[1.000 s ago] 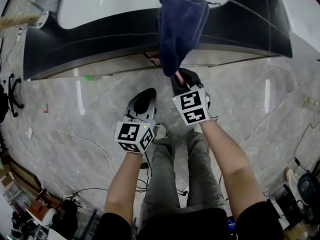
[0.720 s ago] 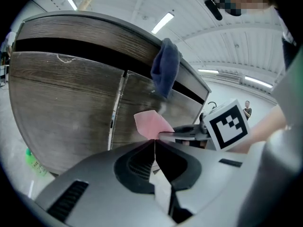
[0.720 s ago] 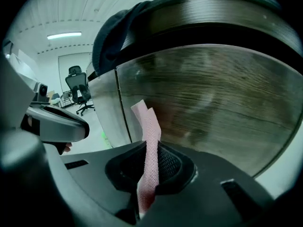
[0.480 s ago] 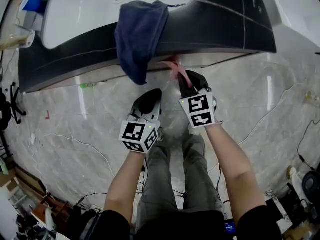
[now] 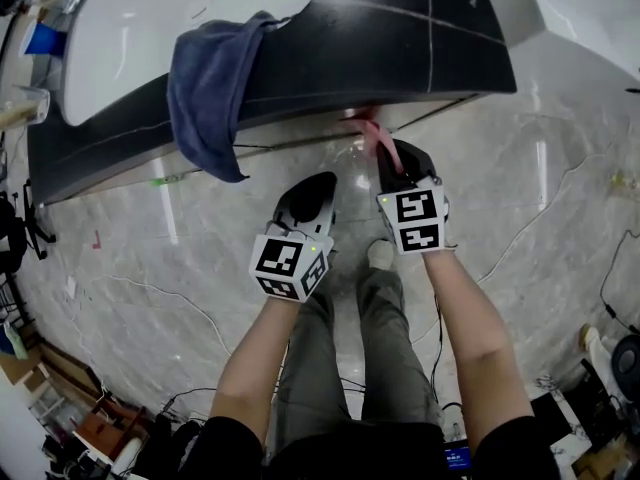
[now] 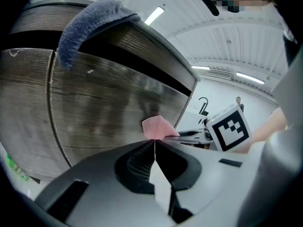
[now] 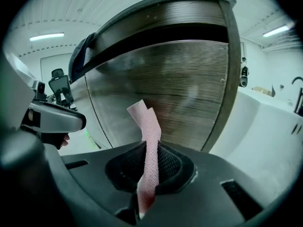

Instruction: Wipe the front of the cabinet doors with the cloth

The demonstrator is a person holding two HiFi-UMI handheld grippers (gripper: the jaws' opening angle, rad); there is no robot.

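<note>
Right gripper (image 5: 392,158) clamping pink cloth (image 5: 371,131) ahead at cabinet door (image 7: 180,89); left gripper (image 5: 318,186) sitting closed, empty; blue towel (image 5: 208,93) now hanging farther left of both than before

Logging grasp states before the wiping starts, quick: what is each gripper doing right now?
Left gripper: shut, nothing in it.
Right gripper: shut on the pink cloth.
</note>
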